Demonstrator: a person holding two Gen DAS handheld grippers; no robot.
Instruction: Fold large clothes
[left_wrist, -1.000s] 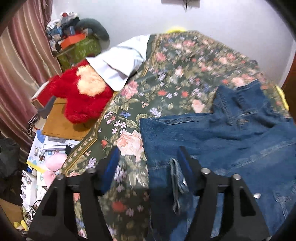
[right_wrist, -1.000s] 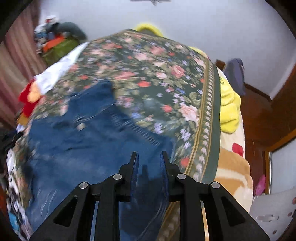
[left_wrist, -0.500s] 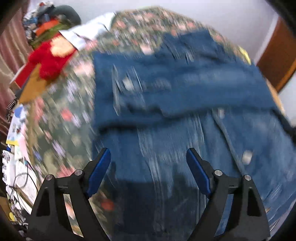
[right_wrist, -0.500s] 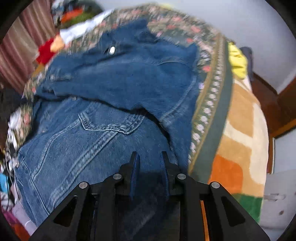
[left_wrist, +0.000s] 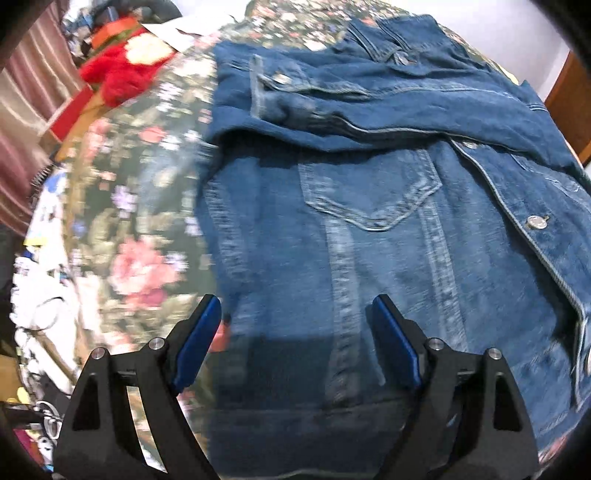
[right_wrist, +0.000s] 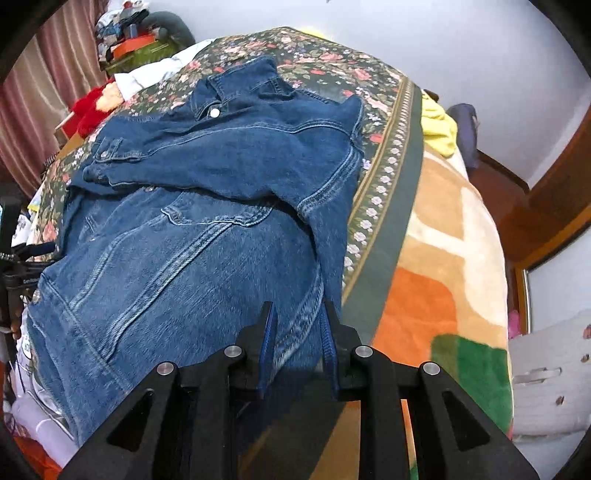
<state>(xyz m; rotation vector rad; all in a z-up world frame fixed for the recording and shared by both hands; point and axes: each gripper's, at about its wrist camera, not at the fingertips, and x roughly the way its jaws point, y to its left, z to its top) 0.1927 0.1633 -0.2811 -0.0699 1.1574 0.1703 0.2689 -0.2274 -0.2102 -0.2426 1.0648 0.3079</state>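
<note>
Left wrist view: floral bedspread (left_wrist: 140, 229) under everything, denim jacket (left_wrist: 369, 229) spread on it ahead of both grippers, sleeves folded across the chest, unlike a second ago. Left gripper (left_wrist: 295, 321) has just been opening, jaws wide now, hem below them, nothing pinched. Right gripper (right_wrist: 297, 325) jaws nearly closed; side seam sits between them, grip unclear. Both have pulled back to the hem; bottom-up fold likely next.

- Jacket (right_wrist: 207, 206) covers most of the bed; bare quilt (right_wrist: 325, 55) beyond the collar.
- Bare blanket (right_wrist: 443, 236) right of jacket.
- Clutter (left_wrist: 118, 70) crowds the bed's left edge.
</note>
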